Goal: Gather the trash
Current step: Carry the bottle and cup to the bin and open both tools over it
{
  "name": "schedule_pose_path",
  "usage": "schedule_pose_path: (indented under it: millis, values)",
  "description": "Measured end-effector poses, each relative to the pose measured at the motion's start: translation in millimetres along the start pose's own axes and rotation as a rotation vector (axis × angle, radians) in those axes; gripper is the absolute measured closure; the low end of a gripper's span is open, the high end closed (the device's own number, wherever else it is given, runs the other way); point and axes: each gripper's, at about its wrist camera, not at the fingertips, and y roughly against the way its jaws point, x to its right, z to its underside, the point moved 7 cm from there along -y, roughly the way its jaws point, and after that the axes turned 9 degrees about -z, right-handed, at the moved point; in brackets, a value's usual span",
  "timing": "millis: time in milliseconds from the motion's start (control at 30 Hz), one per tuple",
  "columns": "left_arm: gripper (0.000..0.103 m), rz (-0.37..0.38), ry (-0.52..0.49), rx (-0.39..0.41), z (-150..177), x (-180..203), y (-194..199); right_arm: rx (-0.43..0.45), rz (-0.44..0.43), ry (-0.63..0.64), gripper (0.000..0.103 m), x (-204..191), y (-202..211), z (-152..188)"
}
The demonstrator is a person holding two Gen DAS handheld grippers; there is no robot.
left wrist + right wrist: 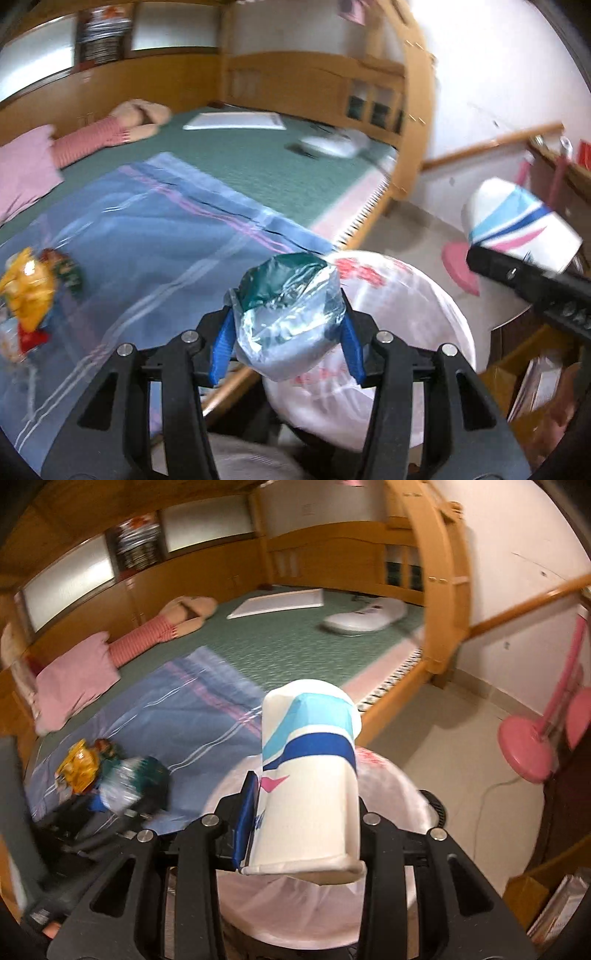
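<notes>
I have the left gripper (288,332) clamped on a crumpled wrapper (288,317) and the right gripper (303,812) clamped on a paper cup (314,775), its long axis running along the fingers. The white bag-lined bin (388,350) sits just below and beyond both loads, slightly right of the wrapper; I judge neither hand clearly nearer.

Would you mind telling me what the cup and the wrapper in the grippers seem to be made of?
Cup: apparently paper, matte white with printed blue stripes and a rolled rim. Wrapper: probably thin plastic film with a foil-like lining, judging by its crinkles and shiny silver glare.
</notes>
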Motion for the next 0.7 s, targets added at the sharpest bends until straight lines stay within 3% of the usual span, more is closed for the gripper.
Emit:
schedule_pose_path:
  millis: [167, 267, 333, 400, 700]
  values:
    - [0.05, 0.017, -0.052, -0.039, 6.3, 39.7, -29.4, 0.017, 0.024, -0.017, 0.066, 16.8, 10.9, 2.0]
    - [0.037, -0.013, -0.071, -0.056, 10.9, 50.4, -37.9, 0.023, 0.033, -0.025, 0.066, 24.3, 14.4, 3.2]
    - [0.021, -0.037, -0.071, -0.062, 10.3, 47.9, -44.6, 0.023, 0.039, -0.033, 0.066, 28.6, 14.1, 4.9]
    - [0.015, -0.038, -0.067, -0.073, 9.5, 47.6, -46.2, 0.02, 0.039, -0.044, 0.066, 32.9, 14.0, 6.5]
    - [0.011, -0.095, -0.026, -0.076, 7.1, 32.7, -38.2, 0.004, 0.029, -0.051, 0.066, 34.8, 7.1, 11.1]
